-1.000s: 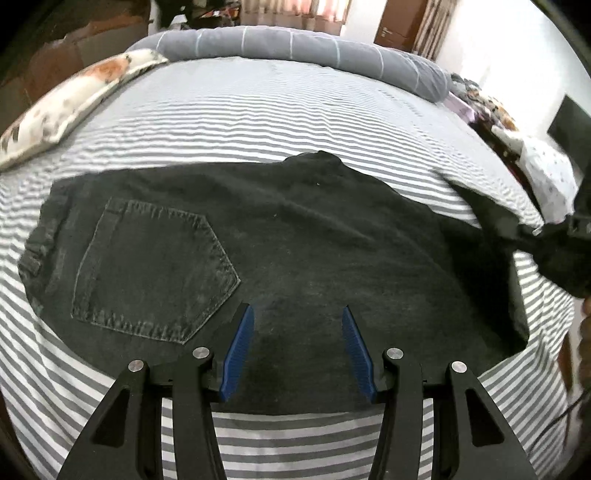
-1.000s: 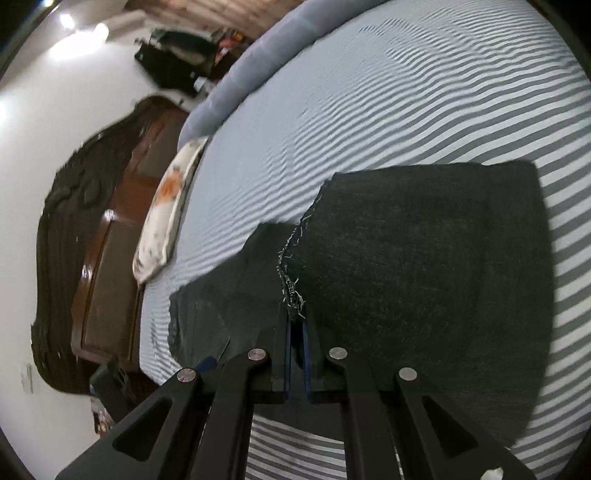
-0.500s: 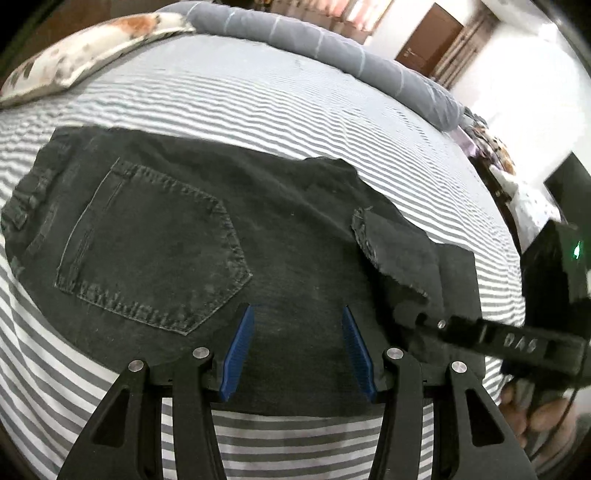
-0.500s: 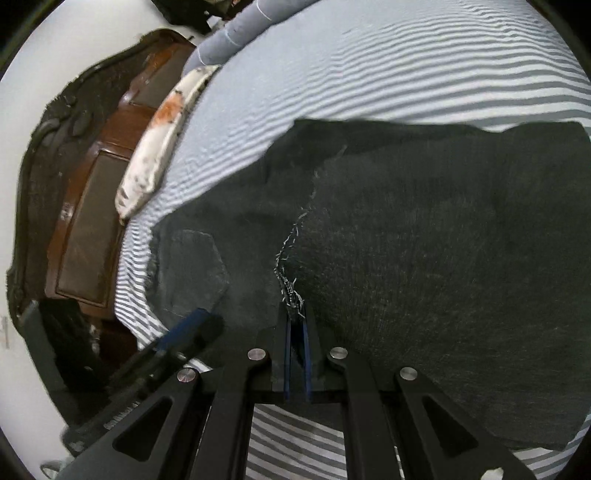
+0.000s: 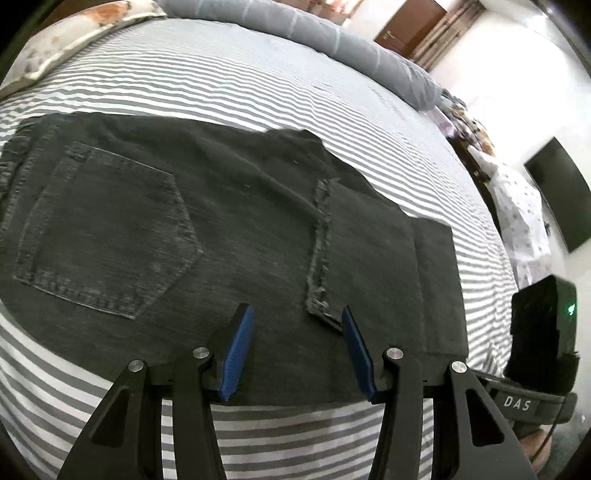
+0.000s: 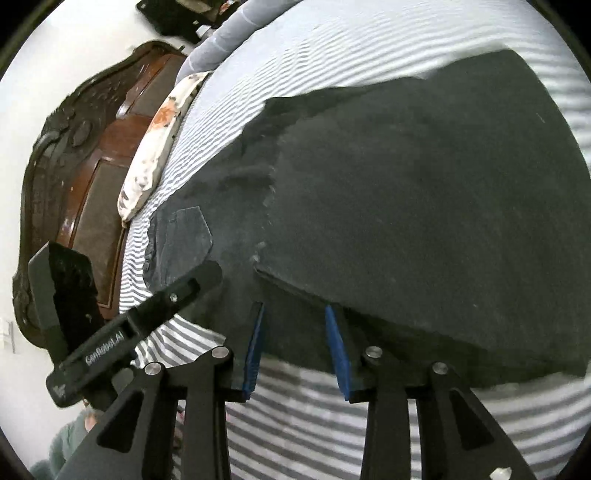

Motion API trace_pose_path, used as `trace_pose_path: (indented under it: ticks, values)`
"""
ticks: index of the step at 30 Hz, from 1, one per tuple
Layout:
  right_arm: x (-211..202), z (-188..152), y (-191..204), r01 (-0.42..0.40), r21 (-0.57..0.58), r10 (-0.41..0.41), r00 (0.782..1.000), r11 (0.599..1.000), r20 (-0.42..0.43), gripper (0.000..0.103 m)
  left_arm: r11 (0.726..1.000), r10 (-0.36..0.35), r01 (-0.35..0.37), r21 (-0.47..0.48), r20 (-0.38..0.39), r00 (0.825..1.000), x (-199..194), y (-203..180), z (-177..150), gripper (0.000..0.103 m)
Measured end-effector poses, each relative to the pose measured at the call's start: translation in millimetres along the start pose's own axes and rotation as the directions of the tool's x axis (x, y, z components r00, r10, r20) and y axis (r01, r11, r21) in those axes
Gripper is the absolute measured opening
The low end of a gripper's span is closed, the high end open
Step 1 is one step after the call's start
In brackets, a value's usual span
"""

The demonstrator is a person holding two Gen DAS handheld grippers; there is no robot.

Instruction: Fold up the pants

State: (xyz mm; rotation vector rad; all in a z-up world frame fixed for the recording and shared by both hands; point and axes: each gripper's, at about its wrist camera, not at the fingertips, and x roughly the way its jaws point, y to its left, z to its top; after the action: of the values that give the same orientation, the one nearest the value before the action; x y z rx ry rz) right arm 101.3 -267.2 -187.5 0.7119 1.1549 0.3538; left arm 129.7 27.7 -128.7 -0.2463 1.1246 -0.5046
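Note:
Black denim pants (image 5: pixel 229 229) lie flat on the striped bed, back pocket (image 5: pixel 107 229) at the left. The leg ends are folded over onto the thigh part, with the frayed hem (image 5: pixel 319 243) lying right of centre. My left gripper (image 5: pixel 295 325) is open and empty, just above the pants' near edge. In the right wrist view the folded leg layer (image 6: pixel 424 206) fills the middle. My right gripper (image 6: pixel 295 332) is open and empty at the near corner of the fold. The left gripper's body (image 6: pixel 140 325) shows at the left there.
The grey-and-white striped bed sheet (image 5: pixel 258 85) surrounds the pants. A floral pillow (image 5: pixel 74 33) lies at the far left, a grey bolster (image 5: pixel 314 33) along the far edge. The dark wooden headboard (image 6: pixel 74 166) stands beyond the pillow. The right gripper's body (image 5: pixel 539 332) is at the right.
My right gripper carried the leg hem leftward over the pants, laid it down and opened, letting go. My left gripper stayed open over the near edge.

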Motion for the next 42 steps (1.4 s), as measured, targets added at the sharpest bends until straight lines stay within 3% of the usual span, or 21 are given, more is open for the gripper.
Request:
trace_pose_path:
  ticks: [8, 15, 22, 30, 31, 33, 39, 42]
  values:
    - [-18, -4, -39, -0.027, 0.110, 0.020, 0.998, 0.994, 0.063, 0.033, 0.999, -0.041, 0.039, -0.020, -0.089, 0.995, 23, -4, 0, 0.051]
    - [-41, -2, -69, -0.054, 0.181, 0.030, 0.991, 0.982, 0.131, 0.032, 0.996, -0.089, 0.087, -0.028, -0.105, 0.990, 31, -11, 0, 0.051]
    - [-52, 1, -80, -0.070, 0.212, 0.034, 0.985, 0.975, 0.169, 0.032, 0.999, -0.046, 0.047, 0.008, -0.108, 0.993, 46, -26, 6, 0.051]
    - [-65, 0, -96, -0.078, 0.268, 0.022, 0.978, 0.960, 0.205, 0.032, 0.999, -0.035, 0.034, -0.023, -0.077, 0.996, 54, -32, 14, 0.050]
    - [-67, 0, -99, -0.079, 0.280, 0.020, 0.978, 0.957, 0.208, 0.032, 0.999, -0.031, 0.029, -0.020, -0.072, 0.997, 53, -33, 13, 0.047]
    - [-68, -1, -105, -0.081, 0.304, 0.017, 0.978, 0.949, 0.208, 0.032, 1.000, 0.001, -0.001, 0.002, -0.055, 0.998, 51, -35, 10, 0.022]
    - [-70, 1, -108, -0.065, 0.336, -0.003, 0.980, 0.940, 0.199, 0.032, 0.999, 0.042, -0.042, -0.004, -0.042, 0.998, 51, -32, 10, 0.007]
    - [-71, 2, -105, -0.054, 0.328, -0.011, 0.982, 0.943, 0.191, 0.032, 0.998, 0.063, -0.063, 0.020, -0.022, 0.998, 47, -39, 9, 0.005]
